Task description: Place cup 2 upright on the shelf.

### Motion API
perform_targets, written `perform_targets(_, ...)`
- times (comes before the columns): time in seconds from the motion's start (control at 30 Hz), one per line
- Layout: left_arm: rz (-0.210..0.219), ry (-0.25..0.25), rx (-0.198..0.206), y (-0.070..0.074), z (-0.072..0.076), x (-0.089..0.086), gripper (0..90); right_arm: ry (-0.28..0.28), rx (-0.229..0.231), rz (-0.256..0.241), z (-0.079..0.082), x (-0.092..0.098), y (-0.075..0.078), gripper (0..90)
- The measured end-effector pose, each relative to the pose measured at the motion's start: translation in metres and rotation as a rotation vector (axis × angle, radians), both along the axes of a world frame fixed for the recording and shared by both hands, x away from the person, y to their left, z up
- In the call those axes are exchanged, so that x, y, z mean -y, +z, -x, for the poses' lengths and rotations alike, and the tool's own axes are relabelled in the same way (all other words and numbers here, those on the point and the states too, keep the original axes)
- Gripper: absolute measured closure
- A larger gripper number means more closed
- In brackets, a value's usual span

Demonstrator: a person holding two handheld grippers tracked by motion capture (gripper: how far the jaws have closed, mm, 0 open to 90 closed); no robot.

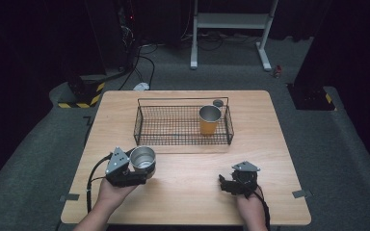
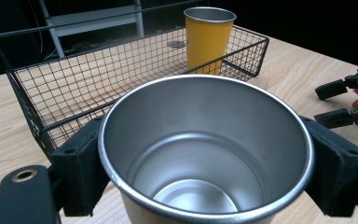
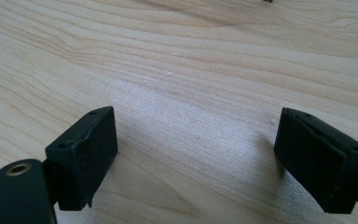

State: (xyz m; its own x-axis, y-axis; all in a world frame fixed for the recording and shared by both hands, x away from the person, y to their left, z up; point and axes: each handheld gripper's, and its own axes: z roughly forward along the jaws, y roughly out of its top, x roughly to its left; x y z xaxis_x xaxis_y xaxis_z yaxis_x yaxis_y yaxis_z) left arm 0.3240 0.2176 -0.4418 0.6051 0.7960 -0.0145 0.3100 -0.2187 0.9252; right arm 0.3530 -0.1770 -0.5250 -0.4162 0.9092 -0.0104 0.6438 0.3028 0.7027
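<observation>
Now two cups: steel cup (image 2: 205,154) gripped by left claw (image 1: 136,169); yellow cup (image 1: 209,120) in one basket (image 1: 147,140); right claw (image 3: 205,158) wide, holding nothing.

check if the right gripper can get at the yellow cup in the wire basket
Probably yes: the right gripper is open and empty, the yellow cup stands upright in the basket's near right corner, bare table between.

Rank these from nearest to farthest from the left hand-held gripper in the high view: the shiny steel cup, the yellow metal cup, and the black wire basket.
1. Shiny steel cup: held between the jaws of the left hand-held gripper, near the table's front left.
2. Black wire basket: its front left corner sits just beyond that cup.
3. Yellow metal cup: upright in the basket's right end.
</observation>
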Motion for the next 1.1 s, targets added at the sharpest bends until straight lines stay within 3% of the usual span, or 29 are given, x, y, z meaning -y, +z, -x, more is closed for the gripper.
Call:
perform_targets(0.53, 0.028, 0.024, -0.001, 0.012, -0.015, 0.007, 15.1, 0.000, 0.001, 0.001, 0.000, 0.000, 0.000, 13.3)
perform_targets(1.1, 0.041, 0.043, 0.006, 0.030, -0.045, 0.013, 15.1, 0.004, 0.001, 0.000, 0.000, 0.000, 0.000, 13.3)
